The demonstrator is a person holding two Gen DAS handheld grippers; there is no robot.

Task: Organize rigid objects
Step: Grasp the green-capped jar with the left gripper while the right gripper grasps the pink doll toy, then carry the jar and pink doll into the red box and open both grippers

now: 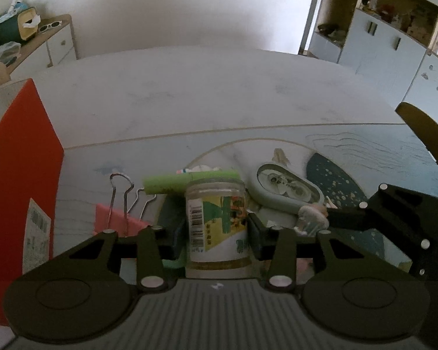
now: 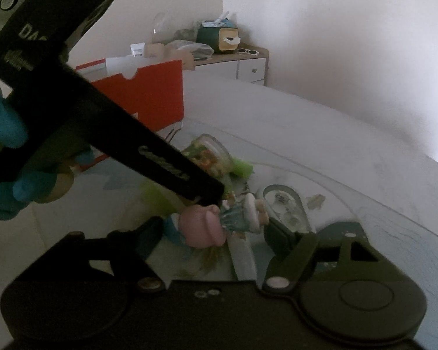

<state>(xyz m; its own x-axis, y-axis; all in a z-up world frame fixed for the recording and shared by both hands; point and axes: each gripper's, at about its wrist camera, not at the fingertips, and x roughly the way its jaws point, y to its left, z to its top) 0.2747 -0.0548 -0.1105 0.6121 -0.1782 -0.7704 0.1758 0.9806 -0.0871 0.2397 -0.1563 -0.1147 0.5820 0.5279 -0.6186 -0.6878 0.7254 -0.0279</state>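
Observation:
My left gripper [image 1: 217,227] is shut on a clear plastic jar [image 1: 216,221] with a green and yellow label, its pads pressing both sides. Behind the jar lie a green tube [image 1: 178,183], a pale correction-tape case [image 1: 289,189] and a small figurine [image 1: 311,217]. In the right wrist view my right gripper [image 2: 219,233] stands open around the pink and blue figurine [image 2: 219,221], with the left gripper's arm [image 2: 116,122] crossing in front. The jar [image 2: 211,153] and the tape case [image 2: 286,207] lie beyond.
An open red box [image 1: 23,175] stands at the left, also in the right wrist view [image 2: 149,90]. A pink binder clip [image 1: 116,218] lies beside it. The items sit on a pale blue mat [image 1: 365,151] on a white table. A side cabinet [image 2: 242,64] stands behind.

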